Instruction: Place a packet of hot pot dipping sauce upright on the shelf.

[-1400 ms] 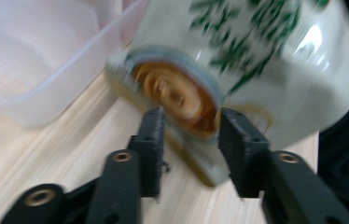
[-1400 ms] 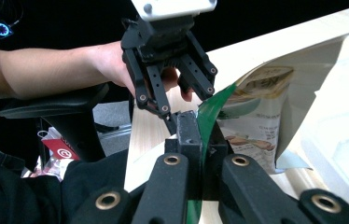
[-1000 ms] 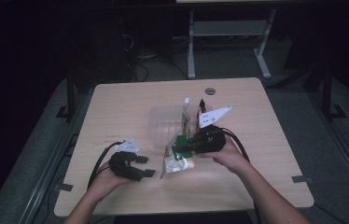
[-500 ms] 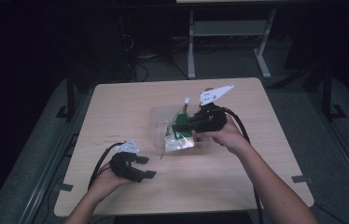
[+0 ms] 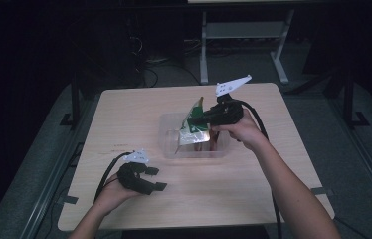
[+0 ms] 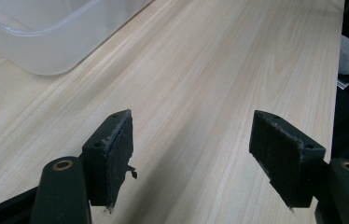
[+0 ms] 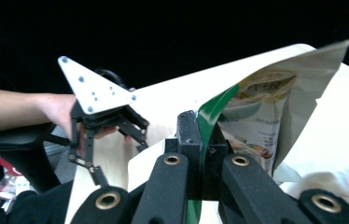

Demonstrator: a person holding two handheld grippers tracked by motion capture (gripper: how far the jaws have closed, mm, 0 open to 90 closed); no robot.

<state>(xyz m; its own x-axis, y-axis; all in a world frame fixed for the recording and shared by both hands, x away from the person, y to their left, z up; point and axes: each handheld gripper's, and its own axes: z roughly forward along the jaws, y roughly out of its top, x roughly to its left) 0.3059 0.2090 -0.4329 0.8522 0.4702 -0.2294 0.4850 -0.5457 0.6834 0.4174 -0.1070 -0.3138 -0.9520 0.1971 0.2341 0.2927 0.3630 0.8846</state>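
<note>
The green-and-white pouch (image 5: 194, 128) hangs above the clear plastic bin (image 5: 171, 144), clamped at its green edge and raised clear of the bench (image 5: 124, 114); its lower part dips toward the bin's interior, and whether it touches anything inside cannot be told. The bench is a light wood-grain surface occupying the centre of the high view, with the bin standing near its middle. The bin is translucent with rounded corners; in the left gripper view its wall (image 6: 46, 42) lies at the upper left, well apart from that gripper's fingers. The right gripper (image 5: 201, 119) is held in the person's right hand over the right side of the bin, with its grey three-cornered plate uppermost. In the right gripper view its fingers (image 7: 186, 135) are pressed together on the pouch's green edge (image 7: 256, 112), and the printed face of the pouch rises to the right of them. The left gripper (image 5: 155, 179) rests low over the bench at the near left, held in the left hand. Its fingers (image 6: 109, 149) stand wide apart with bare bench between them; they have just been opening slightly.
</note>
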